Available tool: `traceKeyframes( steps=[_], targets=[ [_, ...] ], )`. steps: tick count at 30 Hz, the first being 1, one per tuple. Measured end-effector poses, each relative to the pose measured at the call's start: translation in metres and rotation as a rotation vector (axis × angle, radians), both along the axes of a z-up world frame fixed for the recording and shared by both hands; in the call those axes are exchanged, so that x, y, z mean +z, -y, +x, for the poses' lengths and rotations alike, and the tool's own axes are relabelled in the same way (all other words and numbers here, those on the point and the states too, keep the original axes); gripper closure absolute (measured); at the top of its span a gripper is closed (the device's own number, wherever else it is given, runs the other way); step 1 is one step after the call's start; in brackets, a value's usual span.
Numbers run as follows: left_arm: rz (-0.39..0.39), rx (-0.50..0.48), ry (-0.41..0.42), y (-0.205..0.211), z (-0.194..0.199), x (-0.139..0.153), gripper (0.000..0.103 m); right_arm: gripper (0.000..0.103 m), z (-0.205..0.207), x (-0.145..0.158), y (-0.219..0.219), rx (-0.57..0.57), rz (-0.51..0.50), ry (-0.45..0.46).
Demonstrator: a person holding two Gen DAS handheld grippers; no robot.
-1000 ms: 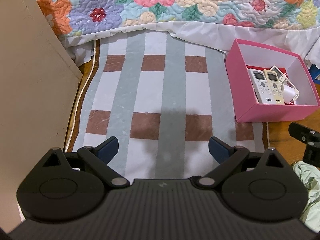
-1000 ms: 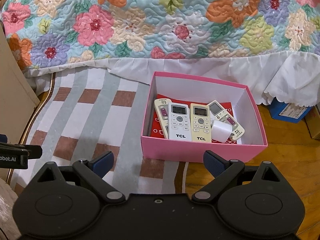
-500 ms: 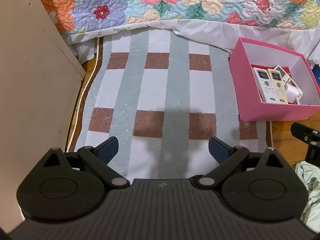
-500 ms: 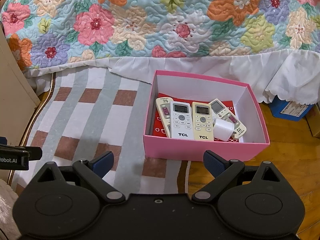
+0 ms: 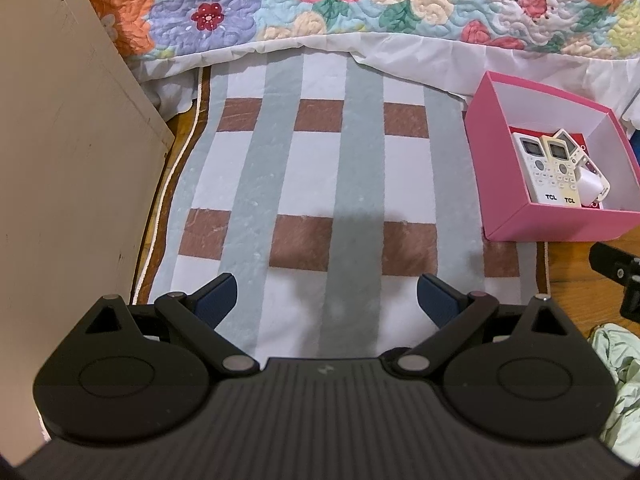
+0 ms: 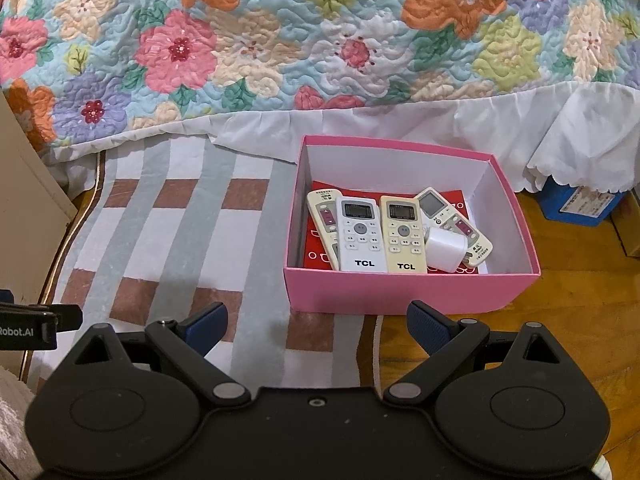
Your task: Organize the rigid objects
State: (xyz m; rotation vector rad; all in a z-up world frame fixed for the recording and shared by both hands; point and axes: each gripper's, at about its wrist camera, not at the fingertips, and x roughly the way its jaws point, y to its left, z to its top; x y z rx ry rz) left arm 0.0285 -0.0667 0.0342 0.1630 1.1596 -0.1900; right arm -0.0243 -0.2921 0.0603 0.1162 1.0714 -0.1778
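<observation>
A pink box point(image 6: 408, 290) stands at the rug's right edge and holds several remote controls, among them a white TCL remote point(image 6: 360, 234) and a cream TCL remote point(image 6: 403, 234), plus a white charger cube point(image 6: 445, 249) lying on a slanted remote. The box also shows in the left wrist view point(image 5: 556, 226) at the right. My right gripper point(image 6: 318, 322) is open and empty, just in front of the box. My left gripper point(image 5: 326, 300) is open and empty over the striped rug point(image 5: 320, 184).
A bed with a floral quilt point(image 6: 320, 28) and white skirt runs along the back. A beige cabinet side point(image 5: 60, 160) stands at the left. A blue box point(image 6: 576, 204) sits under the bed at the right. Pale green cloth point(image 5: 616, 380) lies on the wooden floor.
Both views have shifted slightly; the pink box sits a little farther from each gripper than a second ago. Both grippers stay open and empty.
</observation>
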Motion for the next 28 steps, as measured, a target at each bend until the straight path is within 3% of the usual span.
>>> traceKeyframes(
  steps=[28],
  targets=[
    [0.011, 0.006, 0.04, -0.0012, -0.0003, 0.005, 0.004, 0.005, -0.0006, -0.0003, 0.0009, -0.011, -0.003, -0.002]
  ],
)
